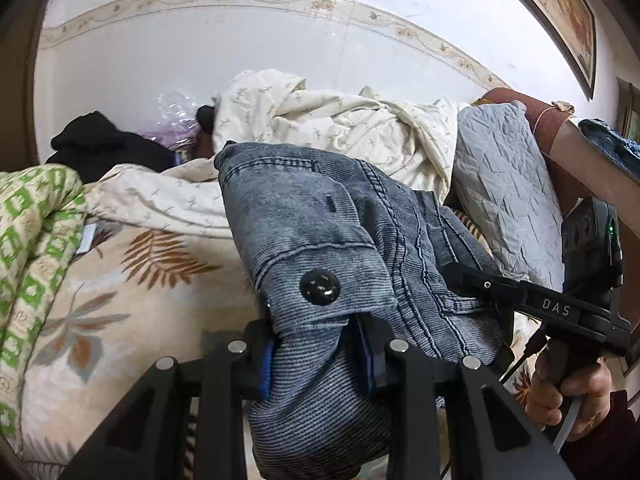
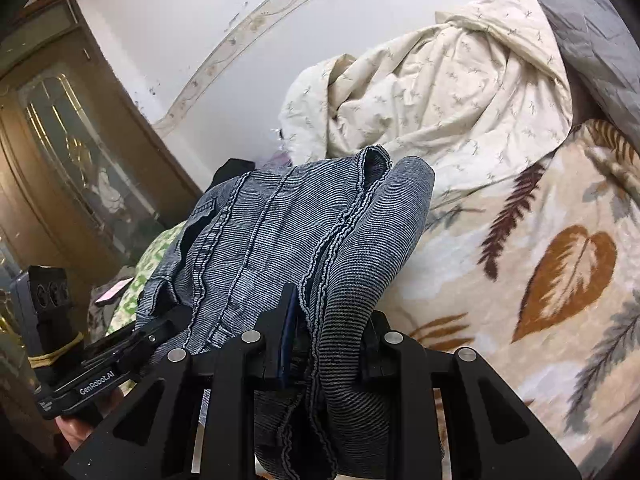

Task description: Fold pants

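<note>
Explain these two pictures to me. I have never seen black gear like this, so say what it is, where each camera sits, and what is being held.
Each picture comes from a camera mounted on a hand-held clamp, looking along its two fingers. A person holds one clamp per hand. The left gripper pinches the jeans near the waistband button. The right gripper pinches another part of the same jeans. The right hand shows in the left view. Below lie a leaf-patterned blanket and a rumpled cream quilt.

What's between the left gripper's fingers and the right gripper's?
Denim only. The left gripper and the right gripper are each shut on the jeans, and bunched jeans fabric spans the stretch between them, seen in both wrist views.
</note>
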Motion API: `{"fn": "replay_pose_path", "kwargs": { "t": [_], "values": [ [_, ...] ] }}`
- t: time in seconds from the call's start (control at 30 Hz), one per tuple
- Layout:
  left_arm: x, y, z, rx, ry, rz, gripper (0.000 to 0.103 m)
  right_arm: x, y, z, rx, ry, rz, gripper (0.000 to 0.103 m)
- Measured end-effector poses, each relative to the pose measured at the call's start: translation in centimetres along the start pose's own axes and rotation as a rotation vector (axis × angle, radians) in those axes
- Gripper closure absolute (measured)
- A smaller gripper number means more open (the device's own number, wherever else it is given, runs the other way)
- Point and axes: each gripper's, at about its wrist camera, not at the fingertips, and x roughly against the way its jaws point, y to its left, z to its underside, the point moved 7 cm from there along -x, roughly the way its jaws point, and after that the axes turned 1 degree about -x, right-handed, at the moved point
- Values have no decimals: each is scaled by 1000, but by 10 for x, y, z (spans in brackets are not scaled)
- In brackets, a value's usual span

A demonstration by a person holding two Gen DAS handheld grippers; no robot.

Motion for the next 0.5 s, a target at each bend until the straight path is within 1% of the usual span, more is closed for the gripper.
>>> {"fn": "replay_pose_path", "kwargs": {
  "t": [0.13,0.23,0.3,0.4,0.47,0.5],
  "values": [
    [1,15,16,9,30,-31,69,-15,5,19,-9,60,-2,80],
    [-10,32,30,45,79,-40,69,-30,5,34,-13,102,11,80],
    [-20,42,38,64,108,-49,69,-41,4,42,-20,127,17,80],
    [-41,58,51,81,159,-84,69,-55,-3,54,-29,158,35,80],
    [-59,66,65,83,218,-108,68,-66,-13,63,-52,187,49,80],
    [-67,69,72,88,241,-126,66,-71,-18,68,-65,208,56,80]
  ]
}}
